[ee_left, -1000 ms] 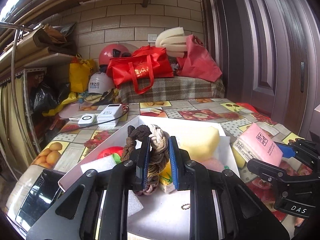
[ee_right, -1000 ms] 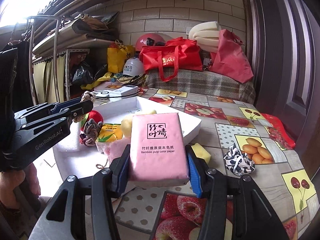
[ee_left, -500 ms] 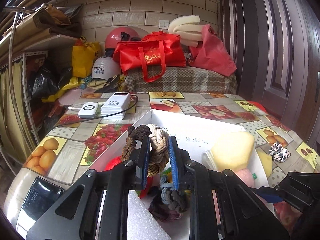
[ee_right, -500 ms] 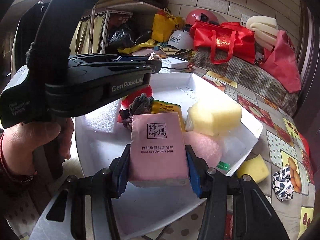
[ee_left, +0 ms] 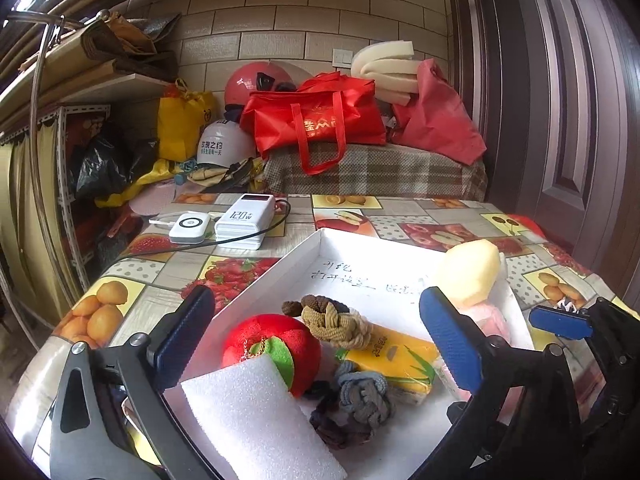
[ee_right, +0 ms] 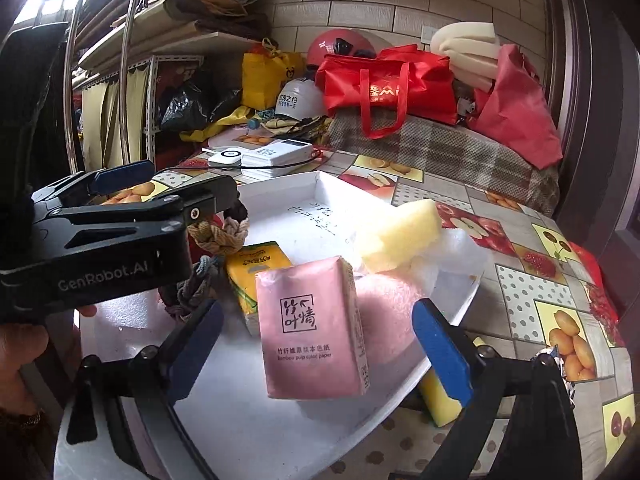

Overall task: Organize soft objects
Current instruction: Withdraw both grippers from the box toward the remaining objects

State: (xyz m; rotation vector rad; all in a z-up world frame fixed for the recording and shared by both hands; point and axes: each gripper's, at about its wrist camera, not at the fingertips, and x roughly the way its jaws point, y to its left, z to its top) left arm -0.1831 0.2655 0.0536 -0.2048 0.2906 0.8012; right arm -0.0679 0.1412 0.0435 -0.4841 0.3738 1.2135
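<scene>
Over the white shallow foam tray (ee_left: 276, 280), both grippers' jaws are opening wide. The left gripper (ee_left: 316, 344) is gripping nothing, with the tan-and-brown braided rope knot (ee_left: 336, 322) lying in the tray between its jaws. The right gripper (ee_right: 316, 344) is letting go of the pink paper-tissue pack (ee_right: 314, 326), which is standing tilted between the pads without touching them. The tray is sitting on a table with a fruit-print cloth (ee_left: 120, 300), beneath a tiled wall (ee_left: 280, 20).

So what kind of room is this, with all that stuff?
Probably a cluttered storage corner of a home: helmets and a red bag piled behind a table with a fruit-print cloth, and a shelf.
</scene>
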